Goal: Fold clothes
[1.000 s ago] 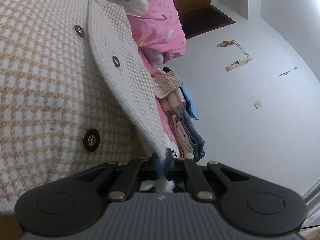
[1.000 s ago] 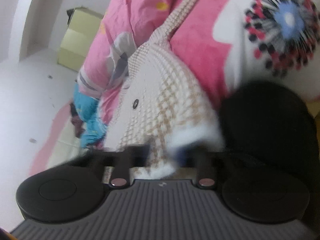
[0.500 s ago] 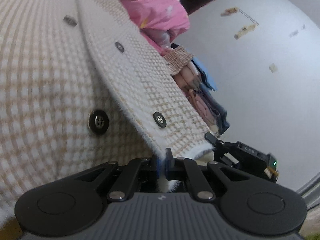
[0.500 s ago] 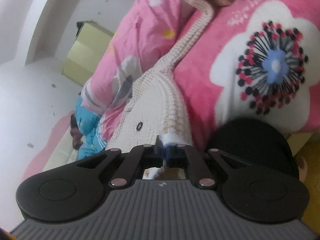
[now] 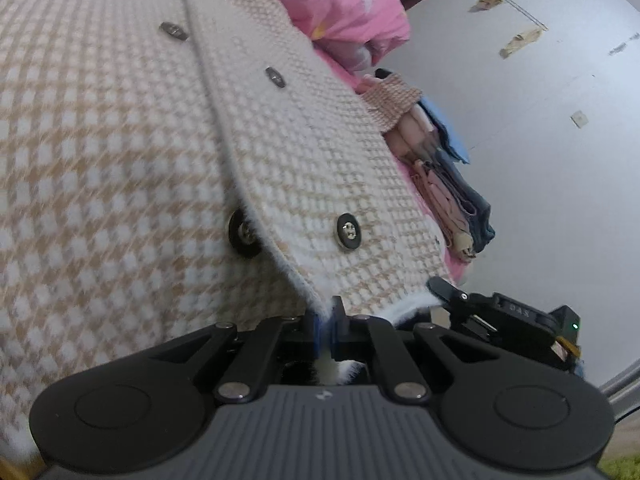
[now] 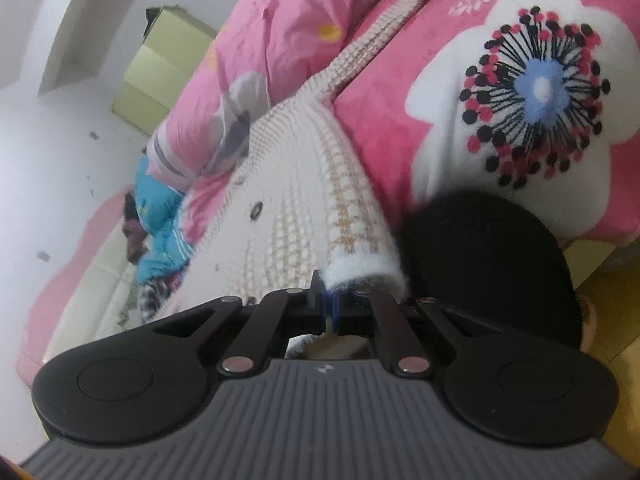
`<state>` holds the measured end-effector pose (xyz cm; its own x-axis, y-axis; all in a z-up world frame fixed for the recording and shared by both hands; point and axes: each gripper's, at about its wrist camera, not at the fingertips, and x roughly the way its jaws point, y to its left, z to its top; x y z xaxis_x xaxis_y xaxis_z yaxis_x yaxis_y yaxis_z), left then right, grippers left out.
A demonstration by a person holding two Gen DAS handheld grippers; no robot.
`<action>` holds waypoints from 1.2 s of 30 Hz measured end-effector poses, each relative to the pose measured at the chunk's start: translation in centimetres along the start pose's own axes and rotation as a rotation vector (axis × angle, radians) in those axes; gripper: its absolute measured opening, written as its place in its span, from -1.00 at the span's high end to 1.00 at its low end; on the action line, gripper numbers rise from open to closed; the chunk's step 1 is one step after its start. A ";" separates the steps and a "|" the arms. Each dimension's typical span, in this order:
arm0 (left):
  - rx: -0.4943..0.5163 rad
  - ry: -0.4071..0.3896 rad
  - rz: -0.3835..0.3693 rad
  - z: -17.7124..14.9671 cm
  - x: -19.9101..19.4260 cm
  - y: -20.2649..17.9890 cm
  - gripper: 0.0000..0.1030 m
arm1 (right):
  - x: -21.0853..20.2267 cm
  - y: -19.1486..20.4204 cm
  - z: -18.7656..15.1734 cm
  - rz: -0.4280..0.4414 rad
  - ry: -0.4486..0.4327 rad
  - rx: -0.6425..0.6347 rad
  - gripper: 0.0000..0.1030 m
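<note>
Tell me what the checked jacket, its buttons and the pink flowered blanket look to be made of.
Checked jacket: likely a thick woven wool blend, matte, with a coarse beige-and-white weave and fuzzy white edges. Buttons: dark and glossy, probably metal or plated plastic, judging by their highlights. Pink flowered blanket: apparently plush fleece, with a soft, napped pile. Left gripper and right gripper pinch the jacket's hem.

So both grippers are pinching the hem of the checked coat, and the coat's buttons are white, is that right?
Not quite: the buttons are dark, as the left wrist view shows. Left gripper and right gripper are indeed both shut on the fuzzy hem of the checked coat.
</note>
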<state>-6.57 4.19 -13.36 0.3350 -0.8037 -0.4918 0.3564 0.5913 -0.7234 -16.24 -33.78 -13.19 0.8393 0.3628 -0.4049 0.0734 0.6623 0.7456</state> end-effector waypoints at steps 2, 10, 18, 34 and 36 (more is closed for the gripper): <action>0.006 0.007 0.015 0.0 0.0 0.0 0.91 | -0.1 0.3 -0.1 -0.024 0.017 -0.051 0.91; 0.034 0.051 0.083 0.3 0.3 0.1 0.91 | -5.2 -0.9 2.5 0.068 0.033 -0.174 0.48; 0.040 0.195 0.246 2.0 -0.2 -1.0 0.47 | -0.8 -4.7 7.6 0.098 -0.041 -0.053 0.32; 0.709 0.203 0.419 28.0 24.7 -15.9 -0.52 | 4.0 -5.3 6.7 0.162 0.077 -0.059 0.34; 0.862 0.256 0.526 28.6 29.8 -16.9 -0.52 | 4.0 -5.0 6.5 0.157 0.084 -0.070 0.34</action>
<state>22.34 -27.83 -1.91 0.4694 -0.3614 -0.8056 0.7548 0.6377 0.1537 -9.70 -39.90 -15.09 0.7894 0.5165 -0.3318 -0.0948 0.6366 0.7654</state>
